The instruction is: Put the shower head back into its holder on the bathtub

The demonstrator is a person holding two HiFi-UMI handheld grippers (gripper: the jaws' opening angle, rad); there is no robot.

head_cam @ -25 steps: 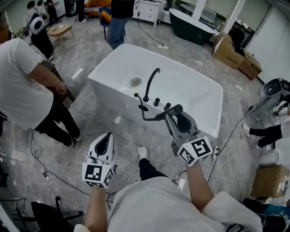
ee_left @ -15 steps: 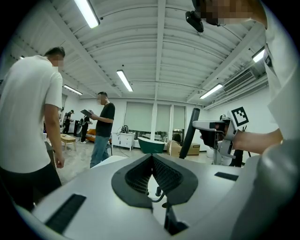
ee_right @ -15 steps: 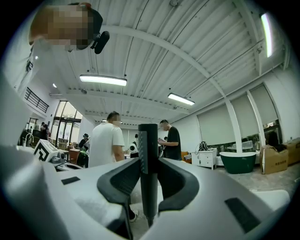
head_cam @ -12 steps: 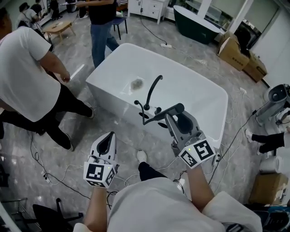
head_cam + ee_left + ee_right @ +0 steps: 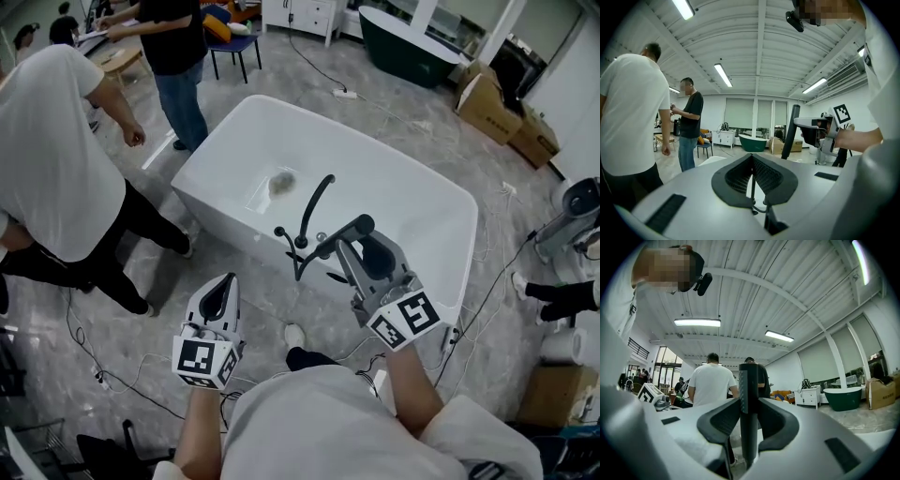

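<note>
A white bathtub (image 5: pixel 433 180) stands mid-floor, with a black curved faucet (image 5: pixel 313 201) and a small forked holder (image 5: pixel 280 232) on its near rim. The shower head (image 5: pixel 345 232) is a slim black wand; my right gripper (image 5: pixel 351 244) is shut on it, just right of the faucet and above the near rim. In the right gripper view the wand (image 5: pixel 749 404) stands upright, clamped between the pads. My left gripper (image 5: pixel 220 292) hangs lower left, short of the tub, shut and empty (image 5: pixel 752 159). Its view shows the wand (image 5: pixel 791 132) off to the right.
A person in a white shirt (image 5: pixel 56 159) stands at the left, and another in a black shirt (image 5: pixel 178 56) beyond the tub's far left corner. A dark green tub (image 5: pixel 412 42) and cardboard boxes (image 5: pixel 487 94) sit at the back. Cables (image 5: pixel 84 328) trail over the floor.
Both grippers have moved forward toward the tub, the wand now over the near rim. The person in the black shirt has walked left behind the tub.
</note>
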